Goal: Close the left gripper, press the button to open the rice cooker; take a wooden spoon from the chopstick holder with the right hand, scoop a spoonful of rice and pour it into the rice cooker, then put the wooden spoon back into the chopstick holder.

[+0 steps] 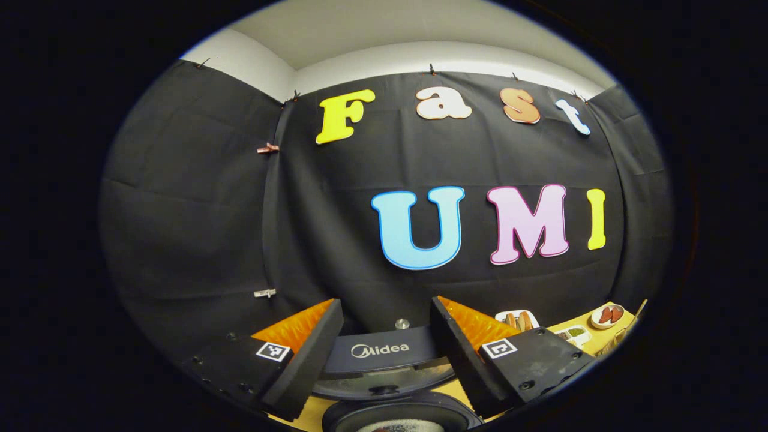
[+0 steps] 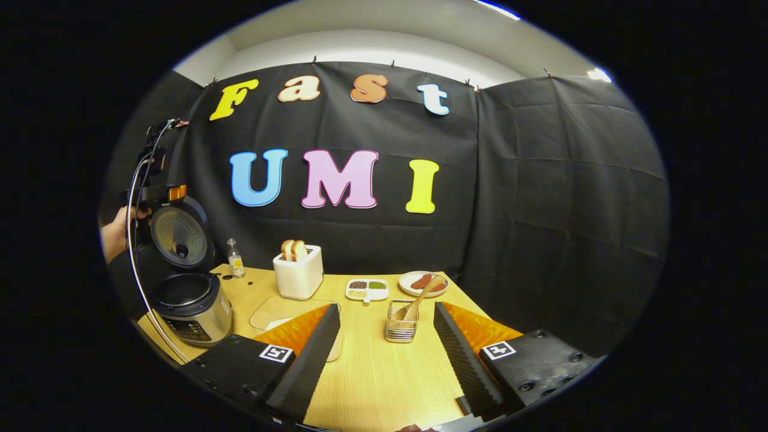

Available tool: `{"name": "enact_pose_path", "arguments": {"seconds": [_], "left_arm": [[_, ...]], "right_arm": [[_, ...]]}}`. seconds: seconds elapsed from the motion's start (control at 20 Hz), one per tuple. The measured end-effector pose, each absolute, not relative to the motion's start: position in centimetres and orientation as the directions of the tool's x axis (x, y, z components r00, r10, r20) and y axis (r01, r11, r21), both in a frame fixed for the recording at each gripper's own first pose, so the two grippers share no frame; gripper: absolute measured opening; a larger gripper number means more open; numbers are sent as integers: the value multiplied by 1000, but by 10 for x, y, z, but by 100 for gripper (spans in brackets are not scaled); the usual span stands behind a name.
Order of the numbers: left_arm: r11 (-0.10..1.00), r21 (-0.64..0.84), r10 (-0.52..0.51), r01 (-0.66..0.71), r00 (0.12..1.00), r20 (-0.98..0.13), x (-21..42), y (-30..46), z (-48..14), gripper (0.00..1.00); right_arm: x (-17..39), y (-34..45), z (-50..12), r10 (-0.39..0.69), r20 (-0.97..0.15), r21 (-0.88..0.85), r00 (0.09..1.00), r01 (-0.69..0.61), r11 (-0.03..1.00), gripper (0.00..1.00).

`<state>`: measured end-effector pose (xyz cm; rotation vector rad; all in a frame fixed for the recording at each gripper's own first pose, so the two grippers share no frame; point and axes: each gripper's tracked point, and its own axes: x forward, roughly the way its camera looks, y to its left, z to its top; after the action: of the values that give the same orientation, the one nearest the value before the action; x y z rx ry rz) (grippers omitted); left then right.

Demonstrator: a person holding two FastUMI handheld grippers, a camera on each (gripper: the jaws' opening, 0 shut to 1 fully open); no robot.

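Cooker (image 2: 191,306): on the desk's (image 2: 372,372) left end; lid (image 2: 178,236) already up, pot open; seen close from the left gripper view, rim just under the jaws.
Left gripper (image 1: 384,336): jaws spread, holding nothing; raised over the open cooker; a hand (image 2: 114,237) holds it beside the lid.
Right gripper (image 2: 387,339): jaws spread, empty; hanging over the near desk, aimed toward the holder, well short of it.
Spoon (image 2: 420,297): wooden, standing tilted in the holder (image 2: 401,330), handle leaning up and right; untouched.
Holder: wire basket, mid-desk, between the right jaws in the right gripper view.
Rice: a clear container (image 2: 288,318) left of the holder, partly hidden behind a finger; contents cannot be told.
Other items: toaster (image 2: 298,273); divided dish (image 2: 367,289); plate (image 2: 423,283); small bottle (image 2: 235,258).
Step, as judged: button done; spoon pickup next.
Risks: light holder may tip or slide if the handle is pulled sideways; slanted handle may slip from a shallow pinch; left gripper's cable (image 2: 135,240) hangs near the cooker and could snag.
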<state>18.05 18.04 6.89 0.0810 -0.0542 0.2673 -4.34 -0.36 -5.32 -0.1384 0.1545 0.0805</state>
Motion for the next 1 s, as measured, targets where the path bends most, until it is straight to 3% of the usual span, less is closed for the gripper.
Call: {"name": "enact_pose_path", "arguments": {"seconds": [0.25, 0.55, 0.8, 1.0], "left_arm": [[957, 9, 290, -291, 950, -112, 127, 152, 30, 100], [960, 5, 268, -278, 920, -287, 65, 121, -57, 100], [962, 2, 251, -273, 878, -407, 44, 110, -128, 99], [961, 30, 260, -274, 865, -429, 38, 109, -147, 100]], "right_arm": [[-40, 18, -63, 138, -181, -92, 974, -156, 983, 98], [-52, 37, -87, 203, -234, -27, 951, -215, 976, 98], [-66, 26, -99, 177, -276, 3, 945, -184, 983, 98], [-76, 9, -108, 131, -310, 17, 942, -132, 991, 98]]}}
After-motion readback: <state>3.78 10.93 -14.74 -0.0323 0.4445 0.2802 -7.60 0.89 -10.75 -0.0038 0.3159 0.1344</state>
